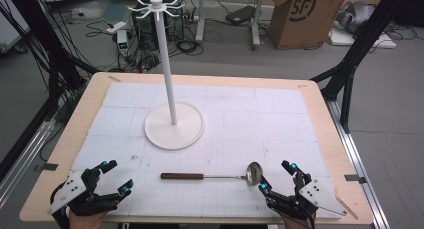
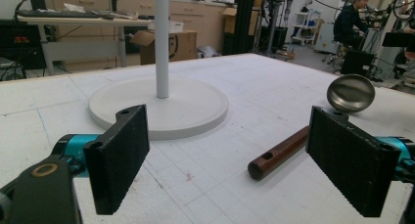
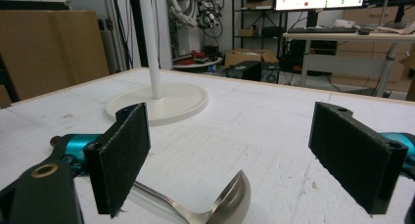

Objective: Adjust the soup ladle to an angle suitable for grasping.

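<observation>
A metal ladle [image 1: 215,176] with a dark wooden handle lies flat on the white worktop [image 1: 260,119], just in front of the round base of the white hook stand [image 1: 173,125], handle end toward the left, bowl toward the right.

The left claw [image 1: 115,178] sits at the worktop's near edge, well to the left of the ladle's handle, its jaws spread wide with nothing between them. In the left gripper view the handle's butt end [image 2: 276,154] with its hanging hole shows between the pads, but the right-hand pad covers the middle of the shaft; past it the bowl [image 2: 350,93] rises clear.

The right claw [image 1: 276,177] stands just beside the ladle's bowl, on its right, jaws likewise wide apart and empty. In the right gripper view the bowl [image 3: 230,202] is cut off by the bottom edge, and the shaft runs behind the left-hand pad, so the handle is hidden there.

The stand's post rises out of both gripper views, its hooks cut off; the high view shows them [image 1: 156,8] at the top. The person's hands are mostly cropped by the lower edge of the high view.
</observation>
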The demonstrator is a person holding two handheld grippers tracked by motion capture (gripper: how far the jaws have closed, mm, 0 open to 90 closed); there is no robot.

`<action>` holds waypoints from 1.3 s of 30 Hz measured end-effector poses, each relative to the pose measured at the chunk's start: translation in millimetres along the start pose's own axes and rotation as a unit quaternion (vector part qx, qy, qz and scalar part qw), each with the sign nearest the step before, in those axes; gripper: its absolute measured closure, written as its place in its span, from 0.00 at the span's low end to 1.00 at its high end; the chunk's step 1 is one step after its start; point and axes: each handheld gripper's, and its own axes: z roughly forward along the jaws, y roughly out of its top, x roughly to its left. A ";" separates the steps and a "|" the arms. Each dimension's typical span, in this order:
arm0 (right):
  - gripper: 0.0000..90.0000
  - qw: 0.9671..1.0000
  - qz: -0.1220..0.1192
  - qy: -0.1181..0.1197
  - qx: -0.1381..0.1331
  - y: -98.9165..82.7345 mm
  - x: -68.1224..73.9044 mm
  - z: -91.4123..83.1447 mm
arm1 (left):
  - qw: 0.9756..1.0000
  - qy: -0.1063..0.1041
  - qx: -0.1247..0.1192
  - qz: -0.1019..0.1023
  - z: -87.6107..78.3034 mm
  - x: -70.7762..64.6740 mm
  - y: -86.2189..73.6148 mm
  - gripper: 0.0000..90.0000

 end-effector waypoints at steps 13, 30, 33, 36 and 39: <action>0.16 1.000 0.001 0.000 0.001 0.1 0.4 0.3 | 1.000 -0.001 0.001 0.000 0.3 0.0 -0.5 0.19; 0.16 1.000 -0.004 0.011 0.000 1.8 5.6 3.4 | 1.000 0.001 0.001 0.000 -0.4 1.0 -1.4 0.19; 0.16 1.000 -0.006 0.012 0.001 1.6 5.7 4.0 | 1.000 0.001 0.002 -0.001 -0.5 1.7 -1.7 0.19; 0.16 1.000 -0.004 0.011 0.002 1.5 5.2 4.5 | 1.000 0.001 0.003 -0.002 -0.6 2.7 -2.0 0.19; 0.16 1.000 -0.004 0.011 0.002 1.1 5.5 5.1 | 1.000 0.002 0.001 -0.003 -0.8 2.5 -2.0 0.19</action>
